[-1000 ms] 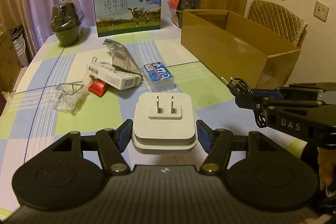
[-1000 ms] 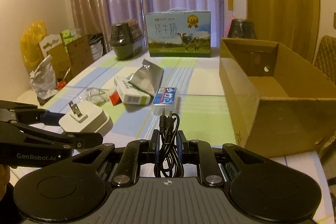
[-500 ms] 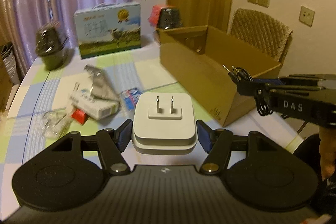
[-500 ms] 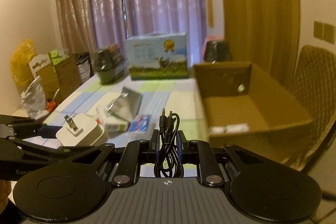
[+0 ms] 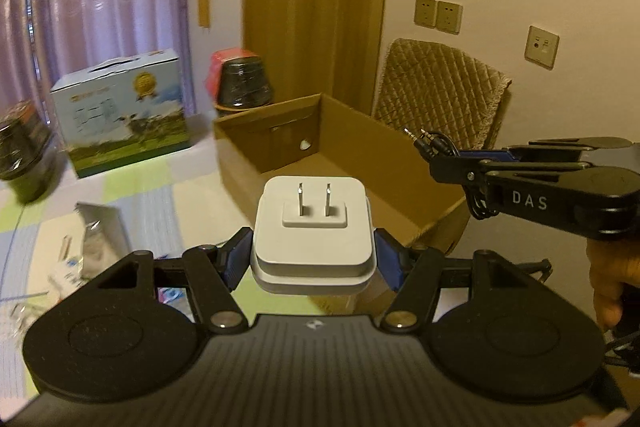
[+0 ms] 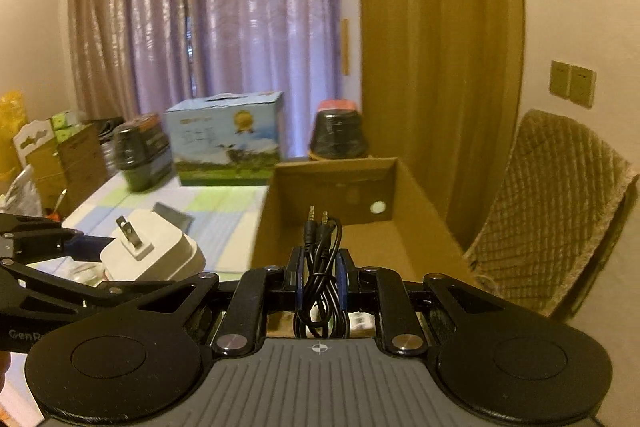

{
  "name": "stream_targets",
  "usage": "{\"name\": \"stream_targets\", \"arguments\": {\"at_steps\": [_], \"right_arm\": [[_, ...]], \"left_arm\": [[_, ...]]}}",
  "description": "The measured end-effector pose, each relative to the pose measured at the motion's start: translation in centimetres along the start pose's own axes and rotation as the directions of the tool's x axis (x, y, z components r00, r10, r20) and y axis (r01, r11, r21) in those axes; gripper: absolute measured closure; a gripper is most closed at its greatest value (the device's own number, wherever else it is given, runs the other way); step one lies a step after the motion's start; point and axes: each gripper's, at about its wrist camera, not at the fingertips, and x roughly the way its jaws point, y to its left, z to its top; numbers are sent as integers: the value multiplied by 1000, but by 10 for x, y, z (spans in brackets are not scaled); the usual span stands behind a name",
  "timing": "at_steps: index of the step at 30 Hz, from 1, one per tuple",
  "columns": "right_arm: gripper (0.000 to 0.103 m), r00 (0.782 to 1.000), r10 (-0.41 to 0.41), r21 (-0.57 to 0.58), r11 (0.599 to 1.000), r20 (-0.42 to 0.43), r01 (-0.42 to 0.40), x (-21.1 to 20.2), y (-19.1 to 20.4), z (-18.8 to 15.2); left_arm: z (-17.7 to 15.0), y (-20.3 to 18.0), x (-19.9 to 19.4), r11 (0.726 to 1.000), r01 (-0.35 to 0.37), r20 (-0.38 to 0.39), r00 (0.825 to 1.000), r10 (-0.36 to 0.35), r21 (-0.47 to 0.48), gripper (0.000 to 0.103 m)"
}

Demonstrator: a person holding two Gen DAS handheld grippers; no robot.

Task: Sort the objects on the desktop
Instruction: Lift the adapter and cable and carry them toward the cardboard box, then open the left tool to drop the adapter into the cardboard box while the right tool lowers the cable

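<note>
Both your hand-held grippers are loaded and held by the open cardboard box (image 5: pixel 424 227).

Your left hand-held gripper (image 5: pixel 314 259) is clamped on the white plug adapter (image 5: pixel 314 227), which sits squarely between its blue pads with the two prongs pointing up and away, just before the box's near corner. Your right hand-held gripper (image 6: pixel 319 279) is pinched on the coiled black audio cable (image 6: pixel 320 267); the loops hang between the pads and both jack tips stick out ahead, over the box's open interior. On the checked surface (image 5: pixel 132 195), left of the box, stand a milk carton (image 5: pixel 120 115) and blurred clutter.
</note>
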Motion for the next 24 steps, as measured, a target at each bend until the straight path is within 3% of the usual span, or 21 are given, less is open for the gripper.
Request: {"name": "stream_targets", "arguments": {"at_steps": [11, 24], "right_arm": [[90, 1000, -7, 34, 999, -24, 8, 36, -44, 13], [90, 998, -12, 72, 997, -60, 16, 69, -68, 8]], "left_arm": [[34, -15, 61, 999, 38, -10, 999, -38, 9, 43], [30, -20, 114, 997, 74, -62, 995, -75, -7, 43]]}}
